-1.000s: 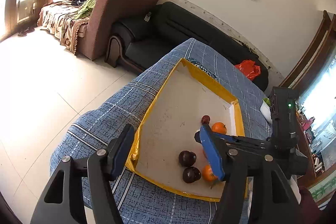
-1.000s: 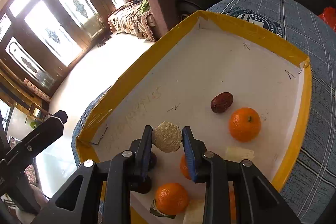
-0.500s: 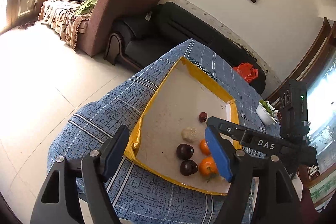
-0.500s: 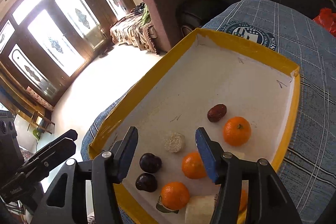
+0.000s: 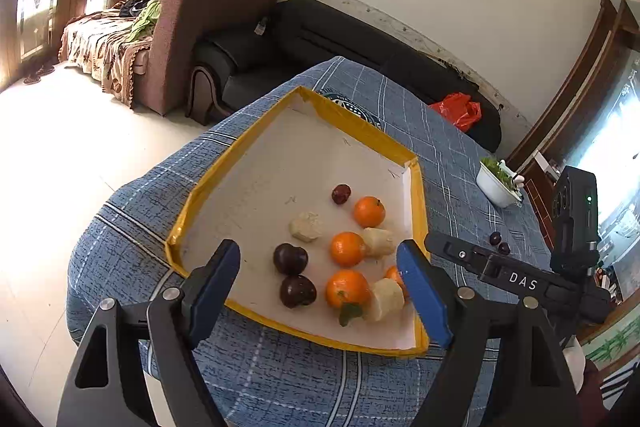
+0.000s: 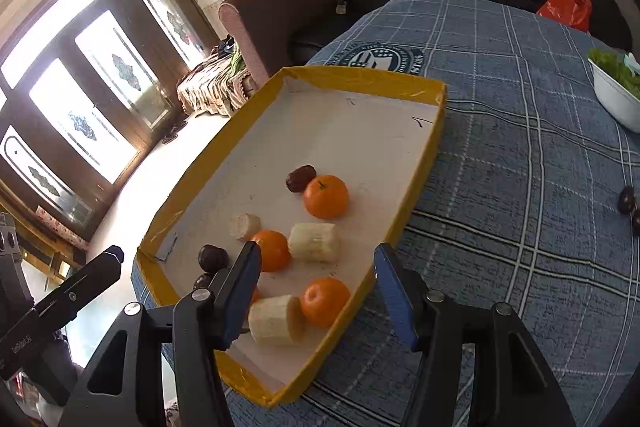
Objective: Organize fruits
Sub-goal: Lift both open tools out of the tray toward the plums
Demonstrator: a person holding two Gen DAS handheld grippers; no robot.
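Observation:
A yellow-rimmed white tray (image 5: pixel 240 143) (image 6: pixel 362 77) lies on the blue checked tablecloth. It holds several oranges (image 5: pixel 369 211) (image 6: pixel 325 196), pale peeled banana pieces (image 5: pixel 305 226) (image 6: pixel 313 242), two dark plums (image 5: pixel 290 258) (image 6: pixel 213 257) and a reddish-brown date (image 5: pixel 341 193) (image 6: pixel 300 178). My left gripper (image 5: pixel 320 291) is open and empty above the tray's near edge. My right gripper (image 6: pixel 318 291) is open and empty, pulled back over the tray's near right corner. Two more dark plums (image 5: pixel 499 243) (image 6: pixel 626 199) lie on the cloth outside the tray.
A white bowl of greens (image 5: pixel 496 183) (image 6: pixel 614 91) stands on the table to the right of the tray. A red bag (image 5: pixel 456 109) (image 6: pixel 566 7) lies at the table's far side by a black sofa (image 5: pixel 304 35). The table edge drops to the floor on the left.
My right gripper was shut on a pale banana piece, set it down in the tray, opened, and drew back to the right. My left gripper pulled back slightly and stayed open.

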